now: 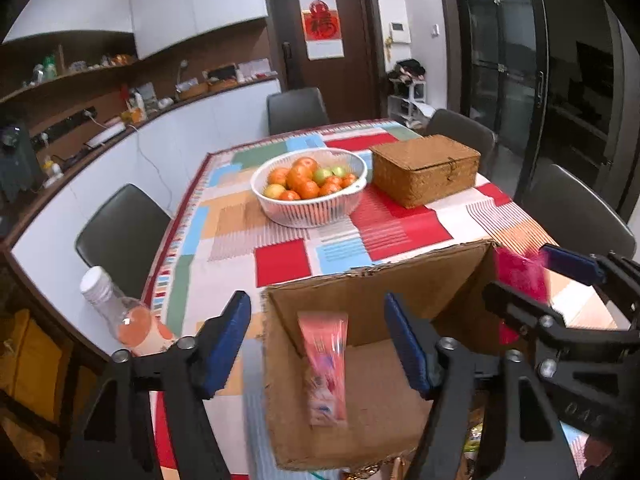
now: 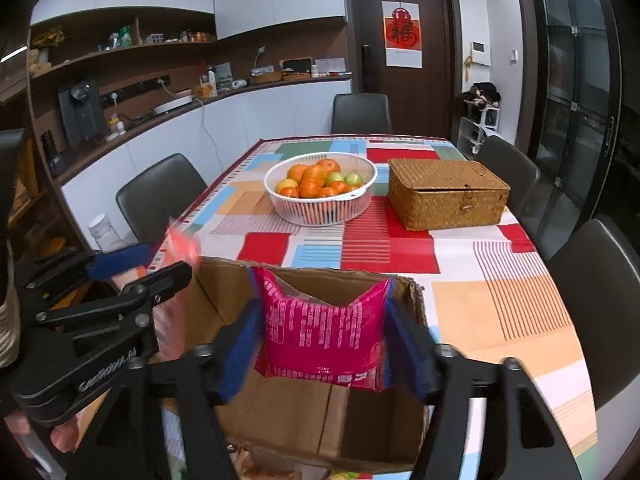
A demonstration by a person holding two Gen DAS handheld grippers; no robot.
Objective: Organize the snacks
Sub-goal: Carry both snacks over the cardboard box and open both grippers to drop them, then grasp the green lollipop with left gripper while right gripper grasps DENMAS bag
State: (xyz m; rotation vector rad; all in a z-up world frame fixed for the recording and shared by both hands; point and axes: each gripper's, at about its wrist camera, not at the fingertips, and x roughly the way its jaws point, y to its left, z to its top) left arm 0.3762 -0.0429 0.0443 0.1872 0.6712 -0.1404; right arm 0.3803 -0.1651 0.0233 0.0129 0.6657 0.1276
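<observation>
An open cardboard box stands at the near edge of the table; it also shows in the right wrist view. A pink-orange snack packet, blurred, sits between the fingers of my open left gripper over the box, untouched by the pads. My right gripper is shut on a magenta snack bag and holds it over the box. The bag and right gripper show at the box's right side in the left wrist view. The left gripper shows at the box's left in the right wrist view.
A white basket of oranges and green fruit and a closed wicker box stand mid-table on a colourful cloth. A bottle with pink drink stands at the table's left edge. Dark chairs surround the table. More packets lie in front of the box.
</observation>
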